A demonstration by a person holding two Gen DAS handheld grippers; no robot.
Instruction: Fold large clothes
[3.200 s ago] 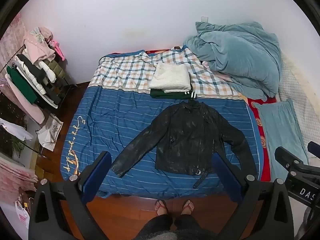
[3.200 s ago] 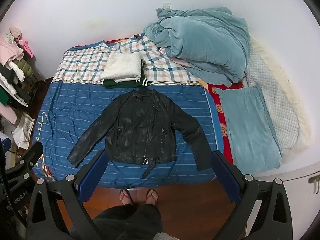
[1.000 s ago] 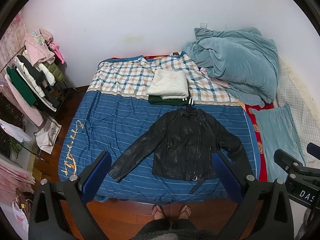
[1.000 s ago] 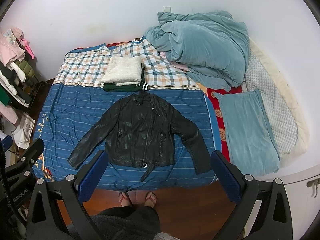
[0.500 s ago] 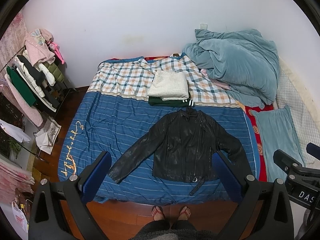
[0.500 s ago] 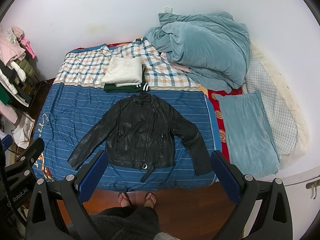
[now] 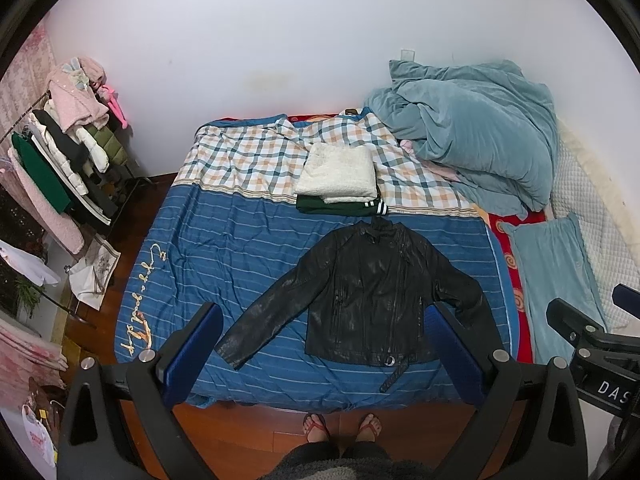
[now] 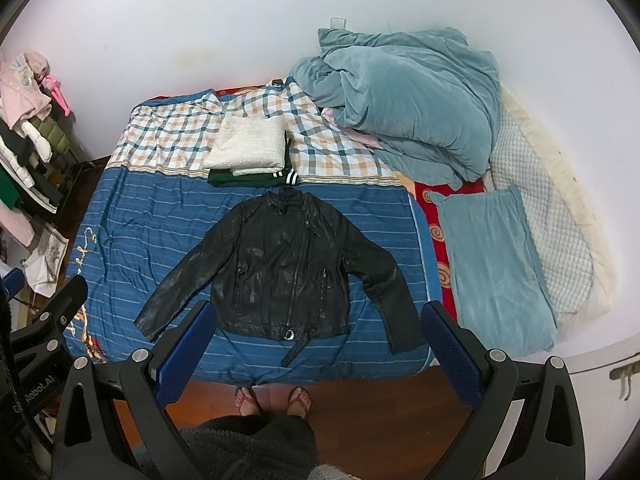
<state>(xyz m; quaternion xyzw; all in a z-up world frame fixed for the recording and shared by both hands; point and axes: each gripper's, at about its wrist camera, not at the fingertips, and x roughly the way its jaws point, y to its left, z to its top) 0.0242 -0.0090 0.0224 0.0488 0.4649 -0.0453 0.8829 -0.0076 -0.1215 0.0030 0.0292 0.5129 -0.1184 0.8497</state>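
Observation:
A black leather jacket (image 7: 368,296) lies flat and face up on the blue striped bedsheet (image 7: 224,248), sleeves spread out, collar toward the wall, belt end hanging at the hem. It also shows in the right wrist view (image 8: 280,268). My left gripper (image 7: 324,344) is open and empty, held high above the bed's near edge. My right gripper (image 8: 316,340) is open and empty at the same height, to the right of the left one.
A folded white garment (image 7: 340,174) on a folded dark green one (image 7: 340,206) sits beyond the collar. A teal duvet (image 7: 472,136) and a teal pillow (image 8: 492,264) lie at the right. A clothes rack (image 7: 60,160) stands left. My feet (image 7: 340,426) stand on the wooden floor.
Both grippers have risen and drawn back a little, so the bed and jacket look smaller and lower in the frames. The jacket has not moved.

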